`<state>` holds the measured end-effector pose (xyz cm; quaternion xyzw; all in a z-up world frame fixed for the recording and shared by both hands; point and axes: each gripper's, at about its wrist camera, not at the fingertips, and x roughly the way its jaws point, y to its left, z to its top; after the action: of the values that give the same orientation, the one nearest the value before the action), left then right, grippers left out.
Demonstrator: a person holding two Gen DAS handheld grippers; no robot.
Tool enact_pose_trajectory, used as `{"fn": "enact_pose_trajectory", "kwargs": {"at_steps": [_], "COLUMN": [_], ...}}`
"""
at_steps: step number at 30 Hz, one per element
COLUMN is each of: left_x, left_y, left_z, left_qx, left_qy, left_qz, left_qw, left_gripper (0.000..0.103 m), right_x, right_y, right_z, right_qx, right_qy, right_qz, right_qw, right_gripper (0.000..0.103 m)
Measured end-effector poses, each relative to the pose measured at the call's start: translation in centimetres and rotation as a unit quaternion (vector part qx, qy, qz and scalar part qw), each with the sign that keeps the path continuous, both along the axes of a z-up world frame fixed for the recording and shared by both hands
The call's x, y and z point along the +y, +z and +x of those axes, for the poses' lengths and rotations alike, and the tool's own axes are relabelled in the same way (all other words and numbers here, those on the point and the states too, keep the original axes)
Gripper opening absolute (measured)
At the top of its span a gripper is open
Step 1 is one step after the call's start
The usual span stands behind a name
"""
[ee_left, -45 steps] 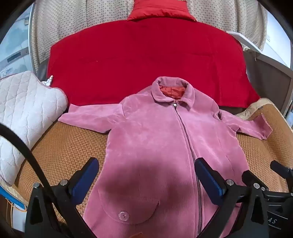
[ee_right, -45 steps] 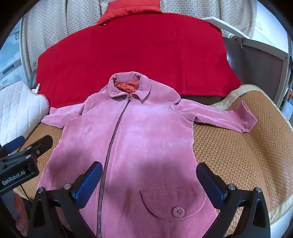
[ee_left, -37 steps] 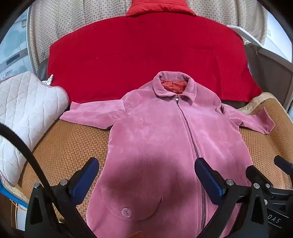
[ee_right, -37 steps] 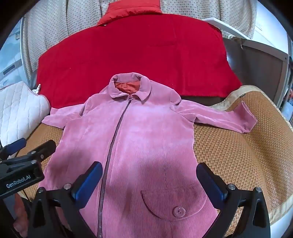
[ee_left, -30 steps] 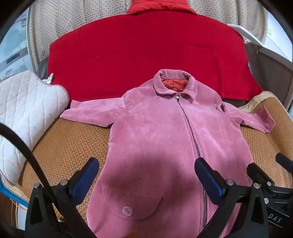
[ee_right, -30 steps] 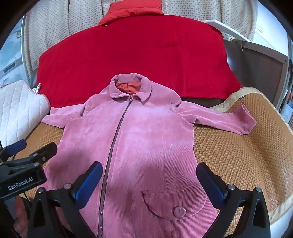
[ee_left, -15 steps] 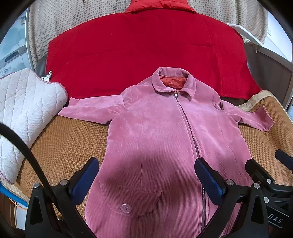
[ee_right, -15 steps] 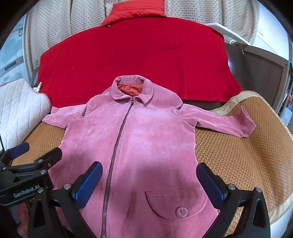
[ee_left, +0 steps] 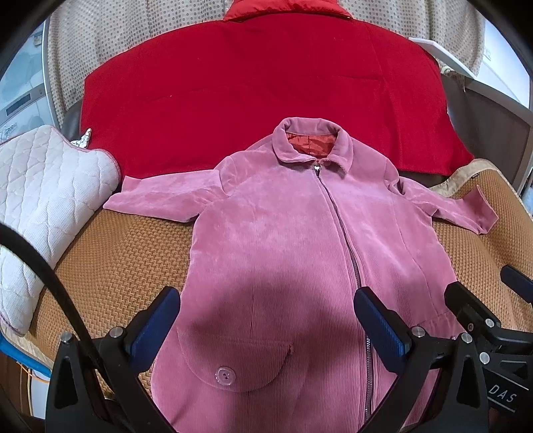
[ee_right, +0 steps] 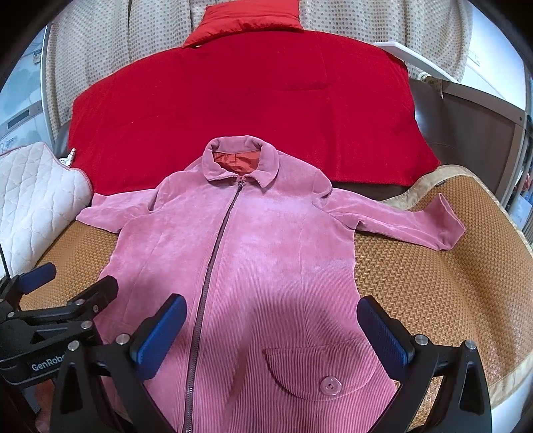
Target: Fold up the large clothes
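A pink corduroy coat [ee_left: 283, 233] lies flat, front up and zipped, on a woven mat [ee_left: 126, 266], collar at the far end and both sleeves spread sideways. It also shows in the right wrist view [ee_right: 266, 253]. My left gripper [ee_left: 266, 323] is open and empty, above the coat's lower left part near the buttoned pocket [ee_left: 233, 359]. My right gripper [ee_right: 271, 329] is open and empty, above the lower right part near the other pocket [ee_right: 319, 369]. The hem is out of view below both cameras.
A red blanket [ee_left: 260, 86] covers the sofa back behind the coat, with a red cushion [ee_right: 246, 16] on top. A white quilted pad [ee_left: 40, 206] lies at the left. The mat's trimmed edge [ee_right: 513, 366] runs along the right front.
Both grippers have risen and drawn back slightly, so the coat sits a little lower and farther in both views. The coat itself has not moved. Both stay open.
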<state>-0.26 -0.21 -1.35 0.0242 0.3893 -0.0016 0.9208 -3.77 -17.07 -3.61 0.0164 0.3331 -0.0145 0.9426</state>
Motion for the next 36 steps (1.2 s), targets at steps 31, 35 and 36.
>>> {"fn": "enact_pose_trajectory", "kwargs": {"at_steps": [31, 35, 36], "left_x": [0.27, 0.31, 0.31], "left_y": [-0.07, -0.15, -0.16], "left_z": [0.18, 0.34, 0.35], "left_qx": [0.001, 0.003, 0.003], "left_qy": [0.007, 0.007, 0.008], "left_qz": [0.002, 0.002, 0.002], "left_qw": [1.0000, 1.0000, 1.0000], "left_gripper": [0.103, 0.103, 0.103], "right_x": [-0.20, -0.47, -0.54], "right_y": [-0.70, -0.85, -0.88], "right_z": [0.39, 0.49, 0.55], "right_qx": [0.011, 0.013, 0.014], "right_qy": [0.003, 0.004, 0.004], "right_qz": [0.010, 0.017, 0.018], "right_qw": [1.000, 1.000, 1.000], "right_gripper": [0.103, 0.103, 0.103]}}
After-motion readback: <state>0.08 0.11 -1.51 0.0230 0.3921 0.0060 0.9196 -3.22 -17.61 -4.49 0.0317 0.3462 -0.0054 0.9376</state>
